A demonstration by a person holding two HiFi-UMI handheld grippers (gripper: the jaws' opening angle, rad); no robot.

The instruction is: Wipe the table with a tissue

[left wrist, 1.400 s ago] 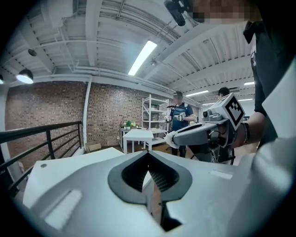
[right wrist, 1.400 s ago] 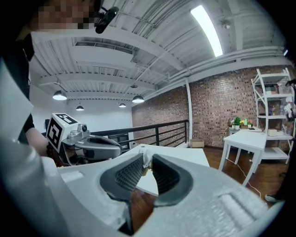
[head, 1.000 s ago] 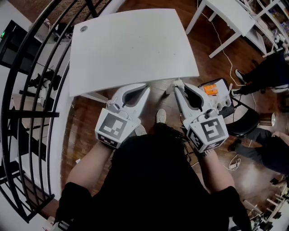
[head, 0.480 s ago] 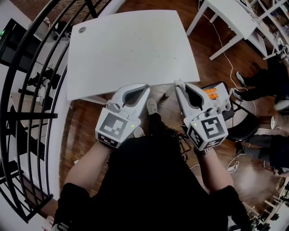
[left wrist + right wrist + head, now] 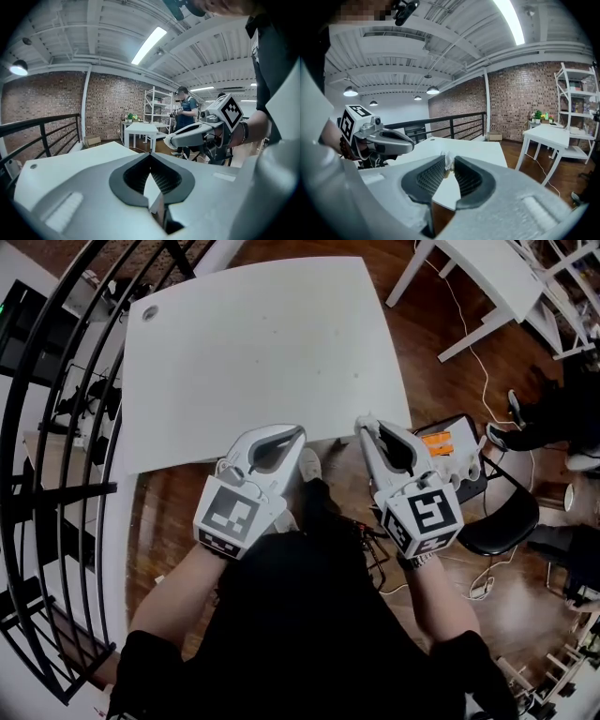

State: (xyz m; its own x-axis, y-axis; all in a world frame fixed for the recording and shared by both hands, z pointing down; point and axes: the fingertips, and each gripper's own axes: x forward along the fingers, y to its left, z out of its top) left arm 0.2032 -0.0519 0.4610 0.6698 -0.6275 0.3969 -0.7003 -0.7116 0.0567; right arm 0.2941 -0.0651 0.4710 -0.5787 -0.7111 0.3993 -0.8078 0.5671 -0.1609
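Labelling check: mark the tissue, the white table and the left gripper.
tissue (image 5: pixel 448 161): right gripper view, white wad pinched at the jaw tips.
white table (image 5: pixel 262 343): head view, bare middle of its top.
left gripper (image 5: pixel 151 155): left gripper view, where its closed tips meet.

My left gripper (image 5: pixel 298 432) and right gripper (image 5: pixel 362 424) are white, each carrying a cube of black-and-white square markers. Their gripping pads (image 5: pixel 427 177) are dark grey with a fine grid pattern. The tissue (image 5: pixel 447 161) is white. The table (image 5: pixel 262 343) is plain white with a few faint dark specks. The wooden floor (image 5: pixel 441 399) is dark reddish brown, the railing (image 5: pixel 56 456) is black, and the brick wall (image 5: pixel 520 108) is red-brown. My top (image 5: pixel 309 615) is black.
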